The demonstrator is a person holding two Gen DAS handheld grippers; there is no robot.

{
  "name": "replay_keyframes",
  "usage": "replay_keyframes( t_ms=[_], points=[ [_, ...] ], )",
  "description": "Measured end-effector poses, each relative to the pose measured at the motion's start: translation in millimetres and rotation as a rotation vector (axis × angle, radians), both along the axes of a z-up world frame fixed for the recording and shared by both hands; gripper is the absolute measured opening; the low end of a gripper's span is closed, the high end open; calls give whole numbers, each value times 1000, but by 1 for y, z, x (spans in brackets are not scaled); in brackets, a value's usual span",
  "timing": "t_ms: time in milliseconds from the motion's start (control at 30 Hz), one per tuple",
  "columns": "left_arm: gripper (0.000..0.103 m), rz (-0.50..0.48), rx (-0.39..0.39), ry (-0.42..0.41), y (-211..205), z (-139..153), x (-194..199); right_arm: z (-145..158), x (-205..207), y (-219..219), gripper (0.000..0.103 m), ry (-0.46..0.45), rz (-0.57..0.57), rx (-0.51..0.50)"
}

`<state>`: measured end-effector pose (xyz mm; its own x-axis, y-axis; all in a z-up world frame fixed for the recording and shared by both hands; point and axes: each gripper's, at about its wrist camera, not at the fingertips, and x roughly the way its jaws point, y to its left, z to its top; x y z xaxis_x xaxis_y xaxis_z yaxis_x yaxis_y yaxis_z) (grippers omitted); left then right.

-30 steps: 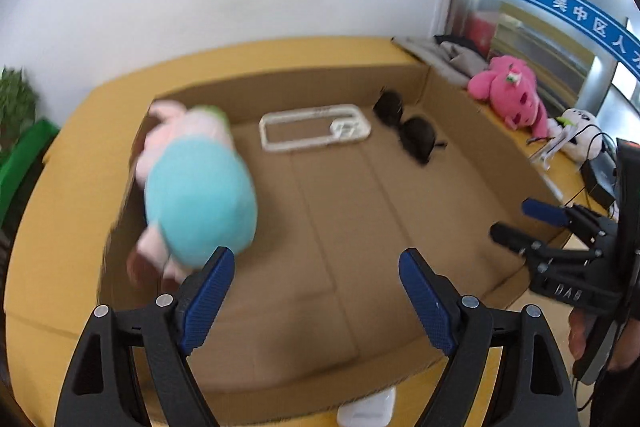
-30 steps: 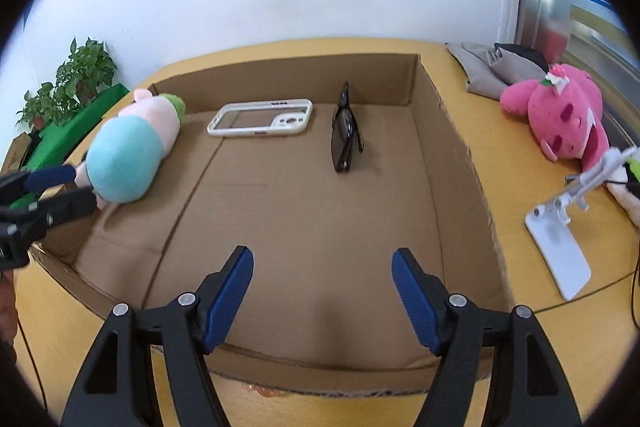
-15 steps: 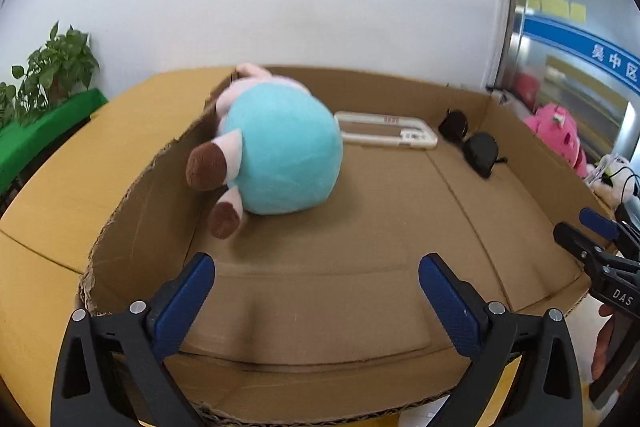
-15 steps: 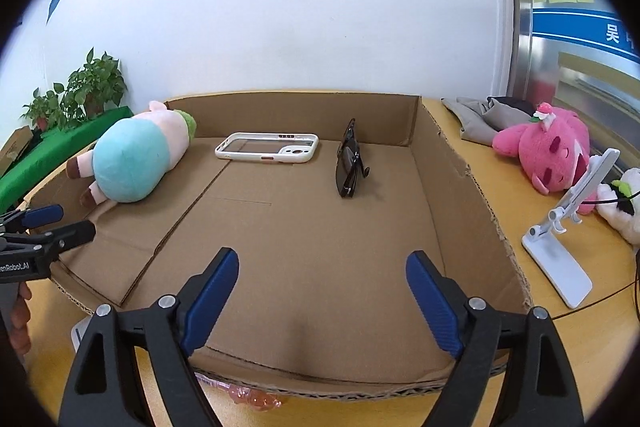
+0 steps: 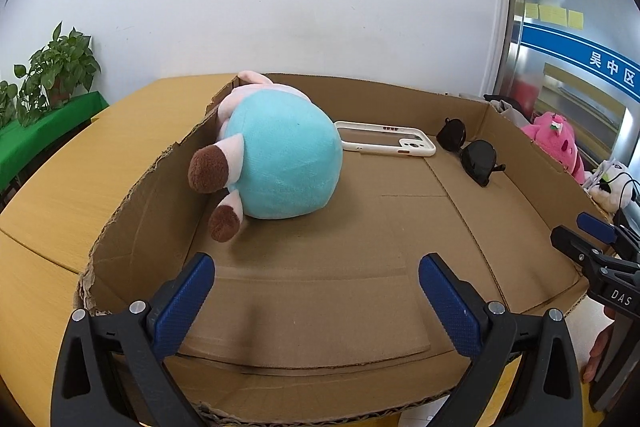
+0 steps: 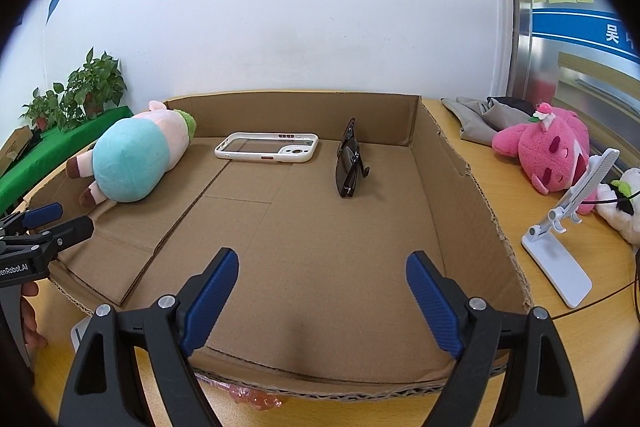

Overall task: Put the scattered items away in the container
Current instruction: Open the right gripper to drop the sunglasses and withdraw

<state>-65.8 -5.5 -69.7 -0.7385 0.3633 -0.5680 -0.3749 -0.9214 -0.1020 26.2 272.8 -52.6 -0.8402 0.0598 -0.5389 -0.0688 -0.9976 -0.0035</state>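
Note:
A shallow cardboard box [image 5: 132, 203] [image 6: 476, 195] lies on the wooden table. Inside it, a teal and pink plush pig [image 5: 280, 163] [image 6: 132, 159] lies against the left wall, with a white phone case [image 5: 386, 143] [image 6: 268, 151] and black sunglasses [image 5: 472, 155] [image 6: 350, 163] toward the back. My left gripper [image 5: 316, 291] is open and empty over the box's near edge; it also shows in the right wrist view [image 6: 56, 219]. My right gripper [image 6: 322, 287] is open and empty over the near edge; it also shows in the left wrist view [image 5: 588, 239].
Outside the box on the right lie a pink plush [image 6: 548, 151], a white phone stand [image 6: 568, 223], a white plush with cables [image 6: 624, 203] and grey cloth [image 6: 480, 111]. A small pink item [image 6: 256, 397] and a white object [image 6: 78, 331] lie in front of the box. Plants [image 6: 80, 91] stand left.
The plush pig, in mid-air a second ago, now lies still inside the box. Both grippers have drawn back toward the near edge and tilted up; both stay open.

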Motion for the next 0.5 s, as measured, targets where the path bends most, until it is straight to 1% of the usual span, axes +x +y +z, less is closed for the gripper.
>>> replay_keyframes(
  t_ms=[500],
  points=[
    [103,12,6,-2,1,1,0,3,1,-2,86,2,-1,0]
  ],
)
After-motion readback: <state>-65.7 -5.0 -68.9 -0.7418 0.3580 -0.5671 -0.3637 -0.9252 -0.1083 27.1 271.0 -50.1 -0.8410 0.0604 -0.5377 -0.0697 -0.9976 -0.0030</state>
